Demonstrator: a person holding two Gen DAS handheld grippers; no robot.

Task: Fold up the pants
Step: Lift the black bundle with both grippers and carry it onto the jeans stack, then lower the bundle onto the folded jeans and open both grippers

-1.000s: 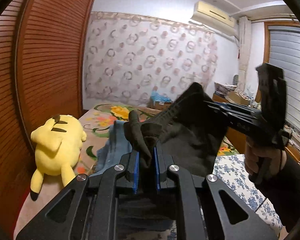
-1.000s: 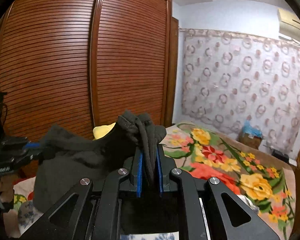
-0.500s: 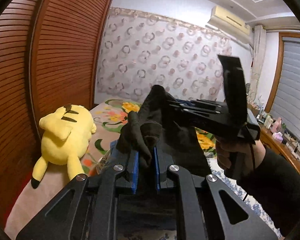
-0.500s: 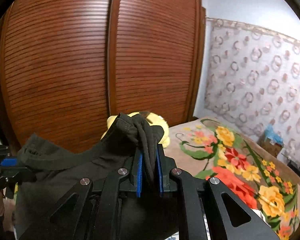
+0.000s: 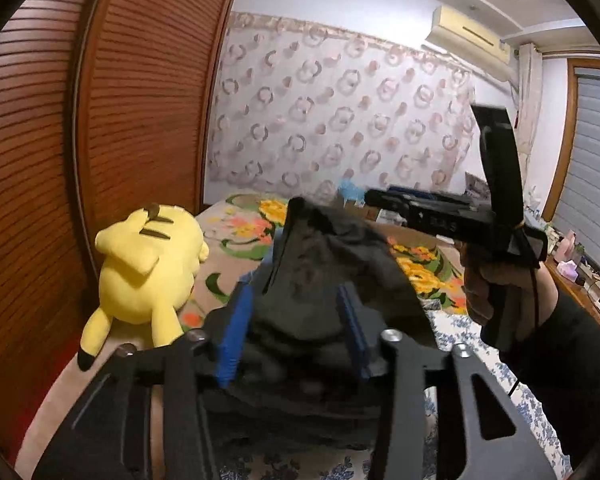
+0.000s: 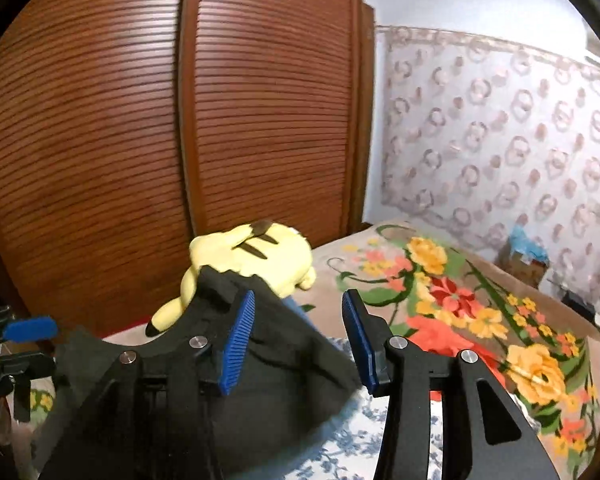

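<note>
Dark charcoal fabric pants [image 5: 332, 276] heaped on floral-blanketed bed [image 6: 460, 304], left hand-held gripper [image 5: 296, 332] released, pads spread around cloth, right hand-held gripper [image 6: 300, 340] likewise released, yellow plush toy [image 5: 148, 264] nearby.

Black two-finger grippers with blue ribbed pads

The left gripper [image 5: 296, 328] has matte black slotted link arms, round silver screws and blue ribbed pads [image 5: 232, 336]; the right gripper [image 6: 298, 340] matches, gripped by a bare hand [image 5: 488, 284] below a black sleeve [image 5: 572, 364].
</note>
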